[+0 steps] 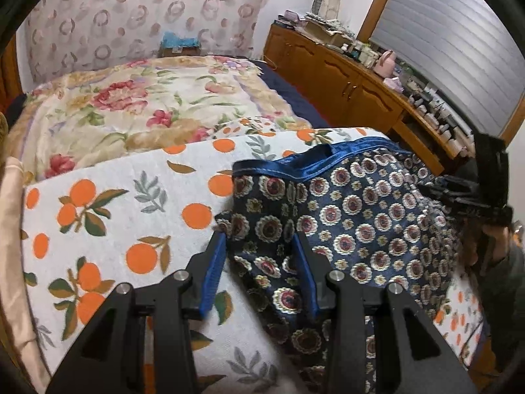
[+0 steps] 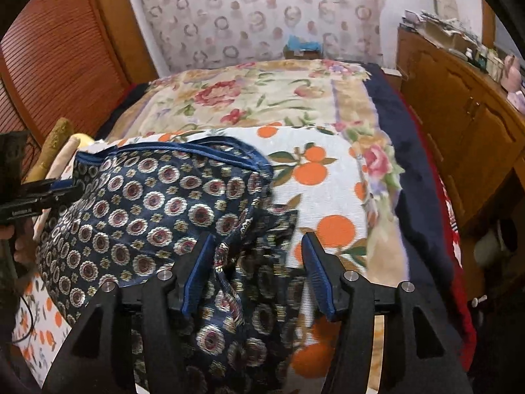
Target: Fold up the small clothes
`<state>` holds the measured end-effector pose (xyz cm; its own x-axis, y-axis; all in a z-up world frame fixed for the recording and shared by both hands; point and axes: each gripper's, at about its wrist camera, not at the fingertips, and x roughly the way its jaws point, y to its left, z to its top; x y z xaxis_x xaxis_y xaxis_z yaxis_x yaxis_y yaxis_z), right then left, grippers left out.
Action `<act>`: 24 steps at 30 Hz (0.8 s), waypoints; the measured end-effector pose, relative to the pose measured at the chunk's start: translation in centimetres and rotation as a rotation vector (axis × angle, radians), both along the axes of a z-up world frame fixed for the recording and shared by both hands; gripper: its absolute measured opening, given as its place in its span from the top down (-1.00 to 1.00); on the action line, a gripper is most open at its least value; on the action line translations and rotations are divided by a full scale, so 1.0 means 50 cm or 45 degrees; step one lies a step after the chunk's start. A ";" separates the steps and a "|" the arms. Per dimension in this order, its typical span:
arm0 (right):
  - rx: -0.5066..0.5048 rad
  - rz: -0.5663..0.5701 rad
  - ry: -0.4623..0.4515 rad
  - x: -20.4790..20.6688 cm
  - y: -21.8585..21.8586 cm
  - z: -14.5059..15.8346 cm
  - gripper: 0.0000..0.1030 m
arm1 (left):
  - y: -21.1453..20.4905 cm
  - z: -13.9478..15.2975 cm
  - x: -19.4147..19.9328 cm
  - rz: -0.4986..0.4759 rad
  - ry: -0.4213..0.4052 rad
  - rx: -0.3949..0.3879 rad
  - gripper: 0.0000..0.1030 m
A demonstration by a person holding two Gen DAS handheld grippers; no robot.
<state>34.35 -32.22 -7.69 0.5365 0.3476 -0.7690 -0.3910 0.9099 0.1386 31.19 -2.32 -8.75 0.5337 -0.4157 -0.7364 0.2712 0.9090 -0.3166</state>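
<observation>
The bed [image 1: 137,121] fills both views, and over its near end an orange-print towel [image 1: 108,223] is spread as the folding surface, running from lower left to centre in the left wrist view. On it, centre to right of that view, the navy patterned shorts [image 1: 361,216] are lying, waistband [image 1: 315,161] toward the top of the frame, the cloth humped rather than flat; in the right wrist view they are seen at left and centre [image 2: 157,203]. Now the left claw [image 1: 261,243] is seen at the bottom centre of its view, jaws apart, straddling the left edge of the garment, nothing pinched as yet. The right claw [image 2: 256,246] is likewise held wide apart at the bottom centre of its view, over a rumpled flap at the garment's right edge, that flap being blurred. For the step to be done well, it is judged that each edge should be taken near a corner and in a single layer, the towel beneath being left out of the bite. The hump should be drawn flat before any fold is laid, or a crooked crease may be set.
</observation>
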 end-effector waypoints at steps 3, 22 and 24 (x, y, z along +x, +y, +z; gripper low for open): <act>-0.035 0.055 -0.003 -0.010 0.024 -0.001 0.00 | -0.002 0.001 -0.003 -0.026 0.014 -0.037 0.33; 0.004 0.178 -0.311 -0.167 0.121 0.124 0.84 | 0.016 0.191 -0.186 -0.021 -0.306 -0.103 0.99; 0.016 0.206 -0.346 -0.182 0.143 0.146 0.84 | 0.041 0.213 -0.218 0.015 -0.345 -0.099 0.99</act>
<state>25.23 -25.05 -0.41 0.6584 0.4540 -0.6004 -0.5550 0.8316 0.0202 20.31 -0.25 1.90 0.7122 -0.4580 -0.5320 0.3448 0.8884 -0.3032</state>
